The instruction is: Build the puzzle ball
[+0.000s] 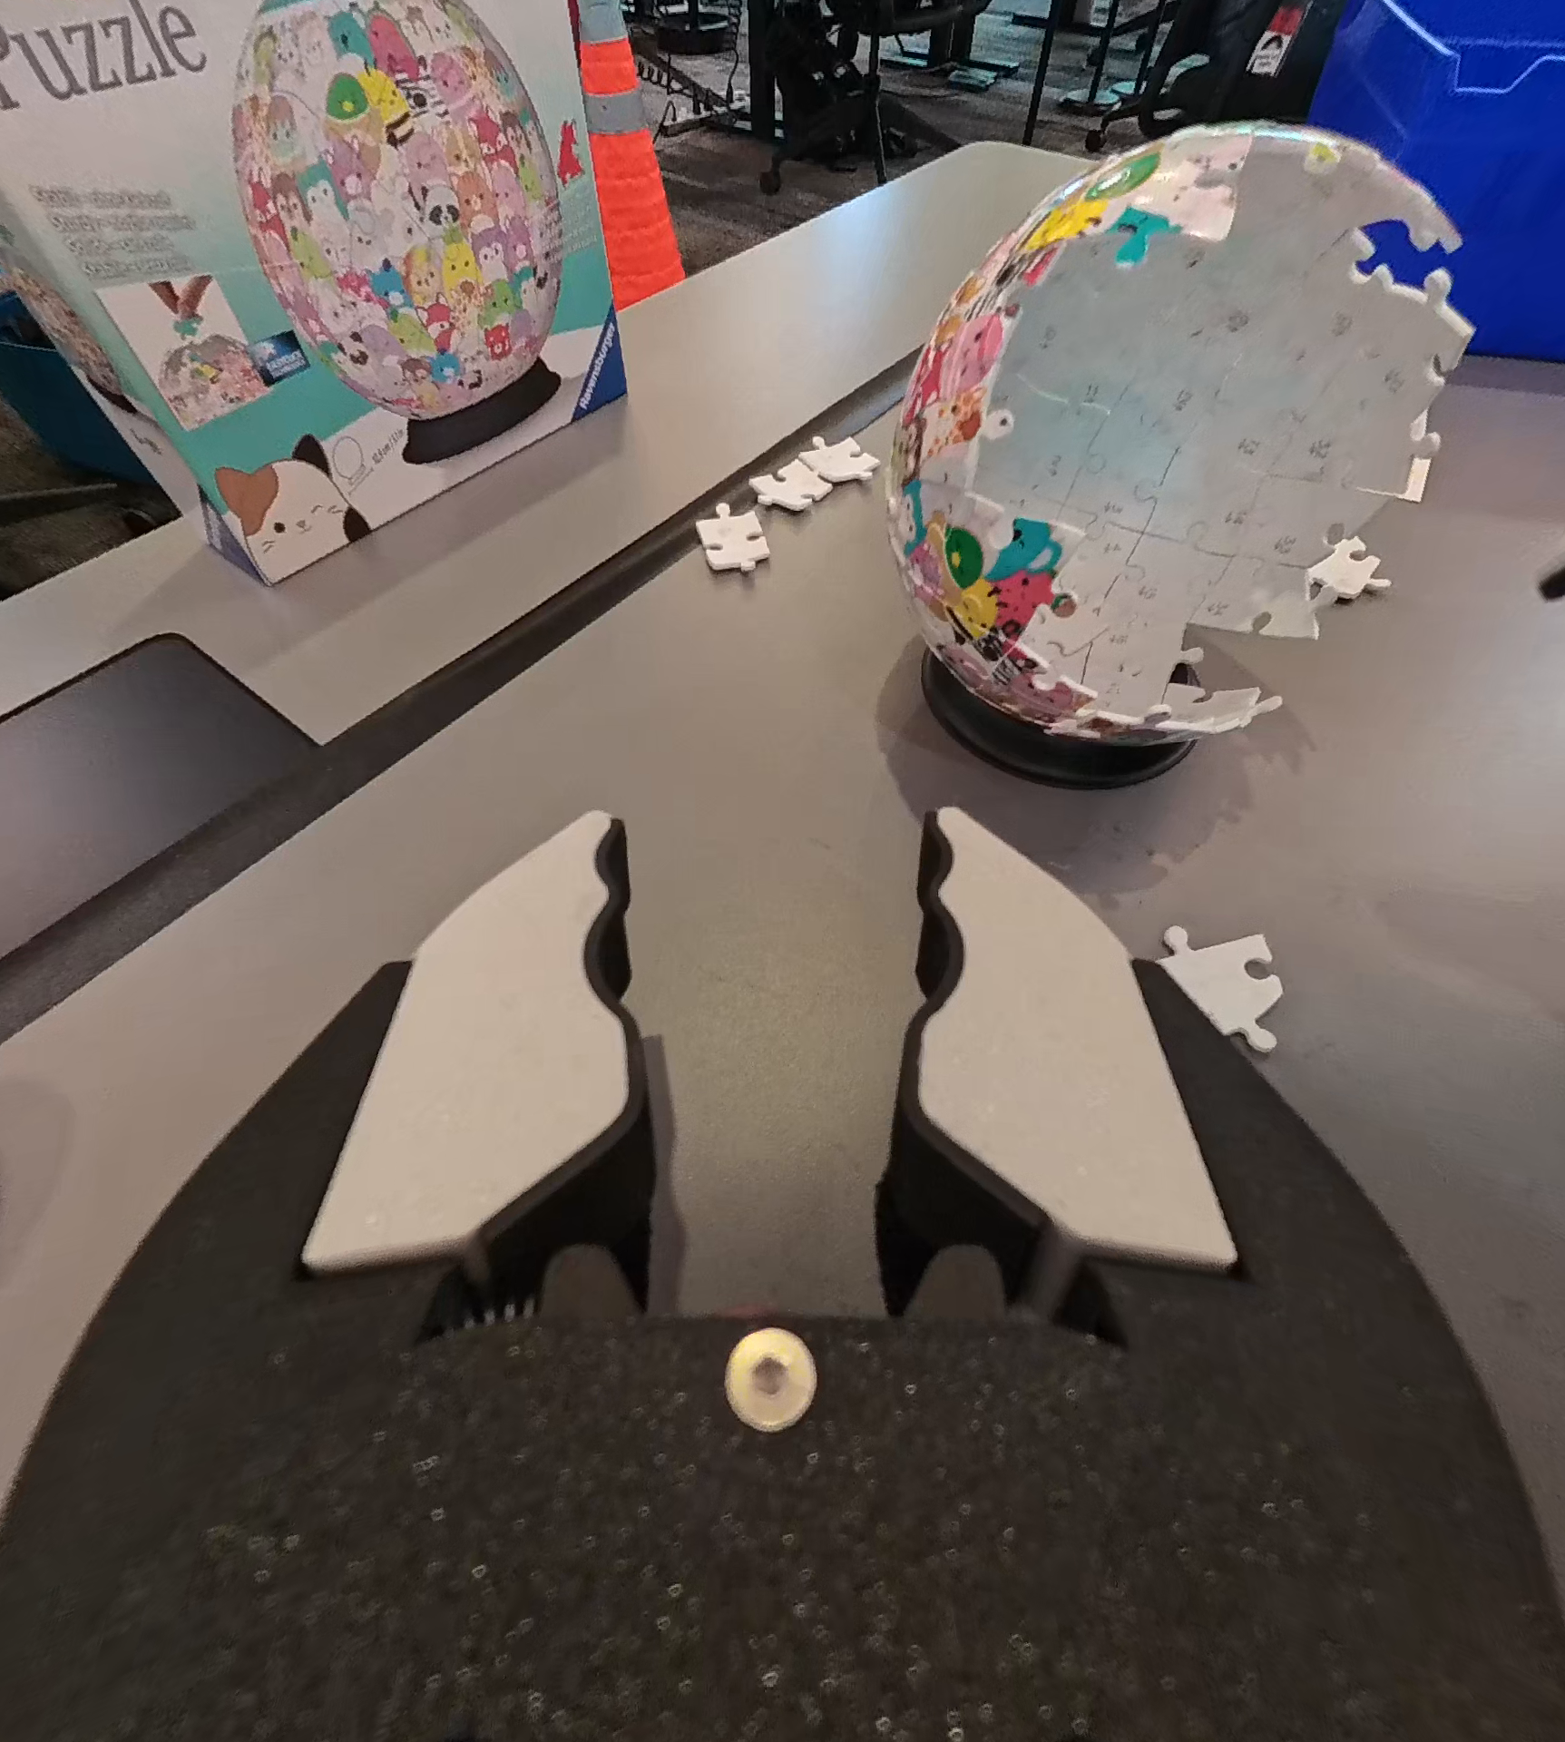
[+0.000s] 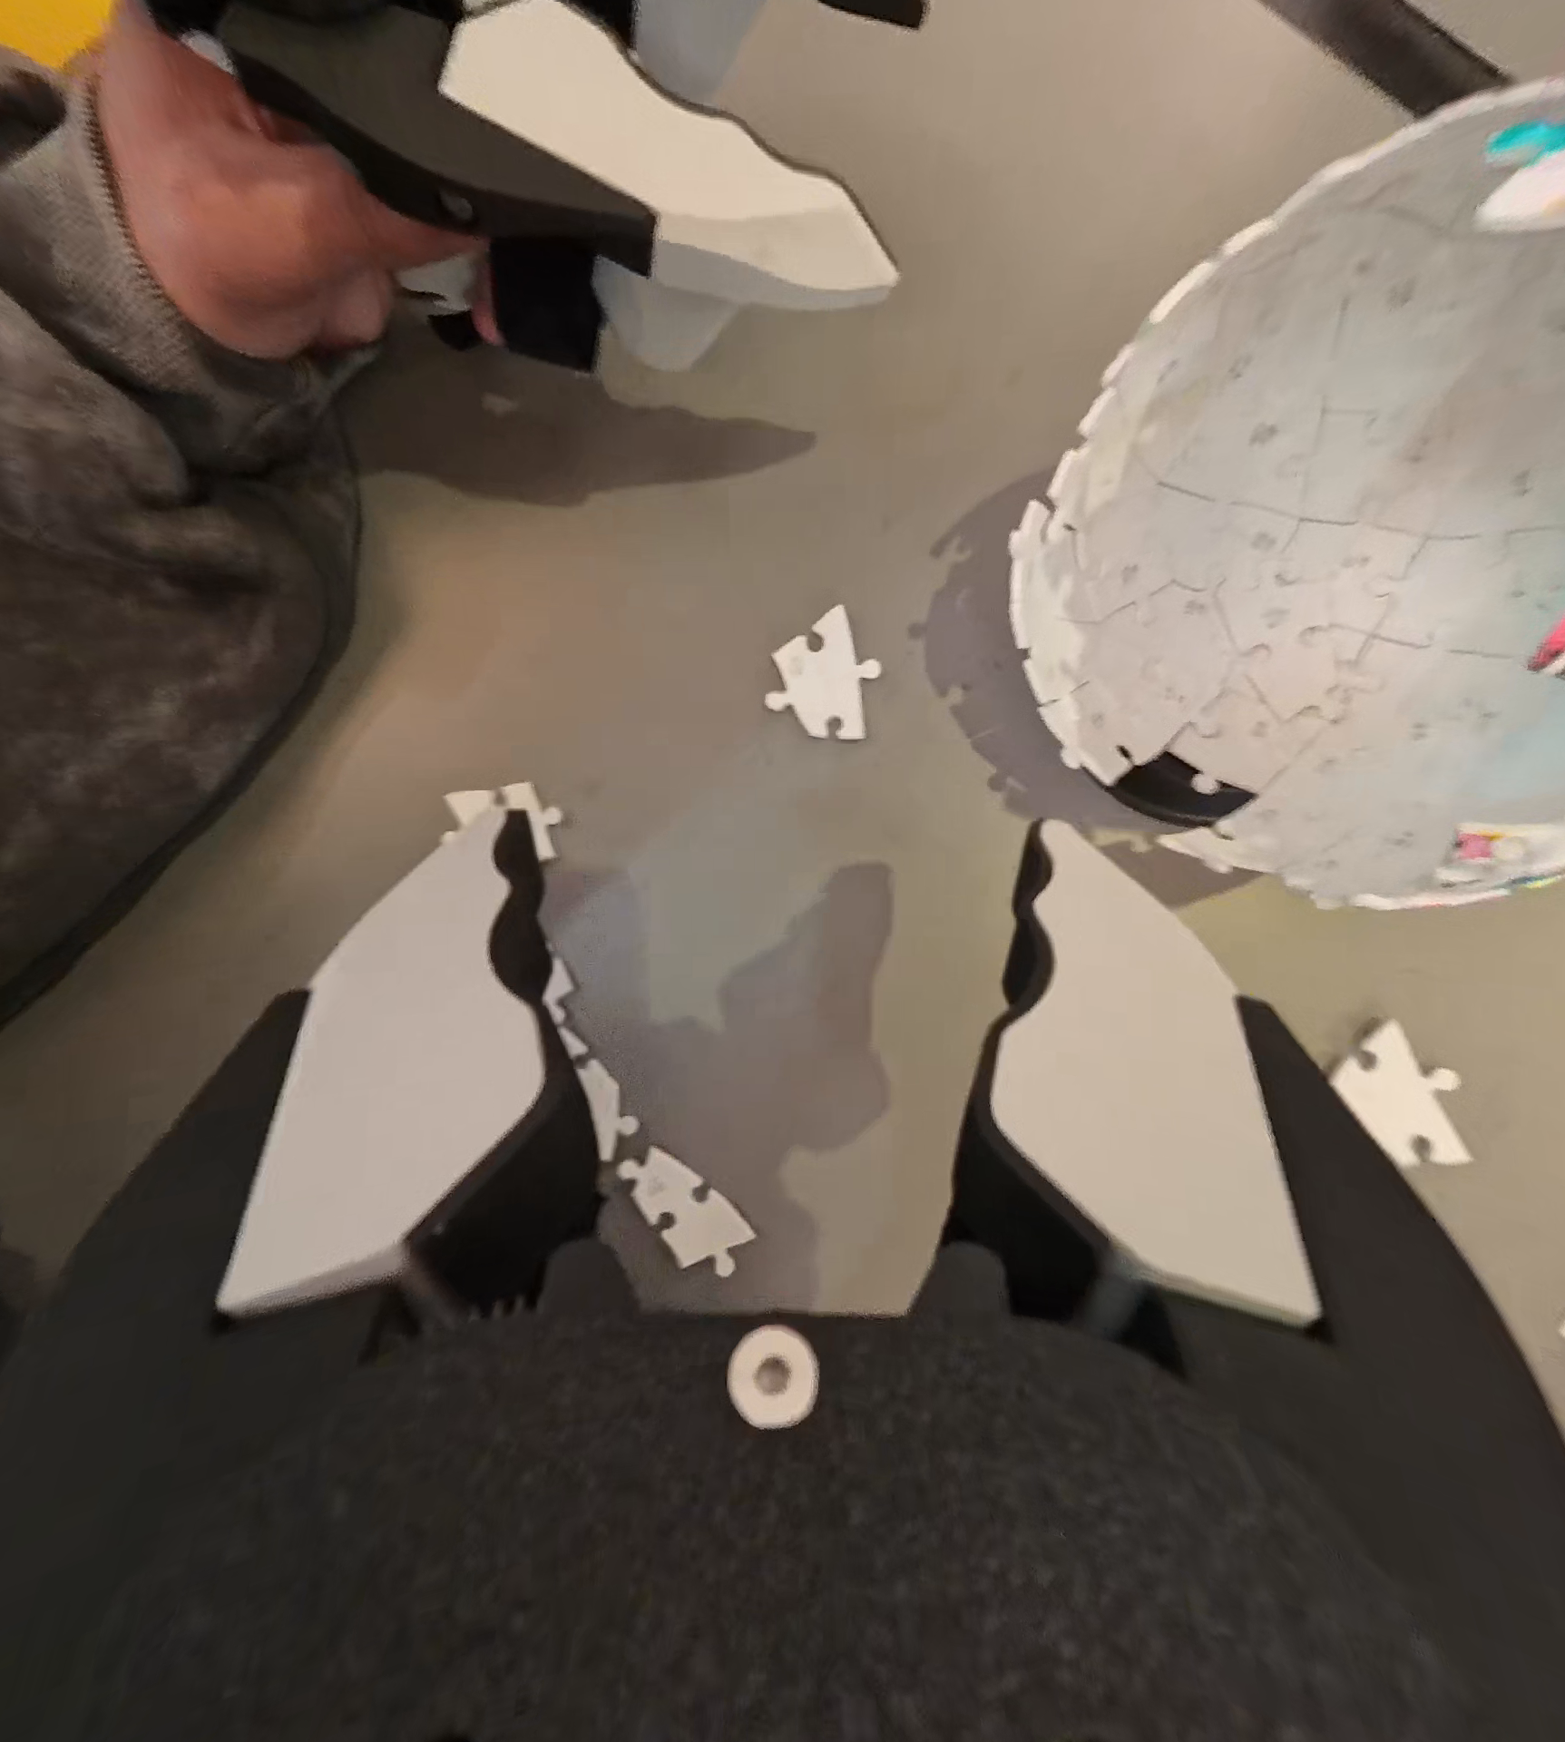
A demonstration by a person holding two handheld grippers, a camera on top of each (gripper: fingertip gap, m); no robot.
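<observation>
In the left wrist view, the left tool [image 1: 771,839] hovers spread and empty over the tabletop [image 1: 759,716], the half-built puzzle ball [image 1: 1165,443] ahead to its right on a black stand [image 1: 1033,745]. In the right wrist view, the right tool [image 2: 774,834] is spread, empty, a loose piece [image 2: 821,674] just ahead, the puzzle ball [image 2: 1325,528] ahead-right.

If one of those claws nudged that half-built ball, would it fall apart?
Probably fragile: the puzzle ball is an open, thin shell with jagged, unsupported edges. It only sits on a small black stand, so a push might tip it. It looks hollow, so likely light.
</observation>
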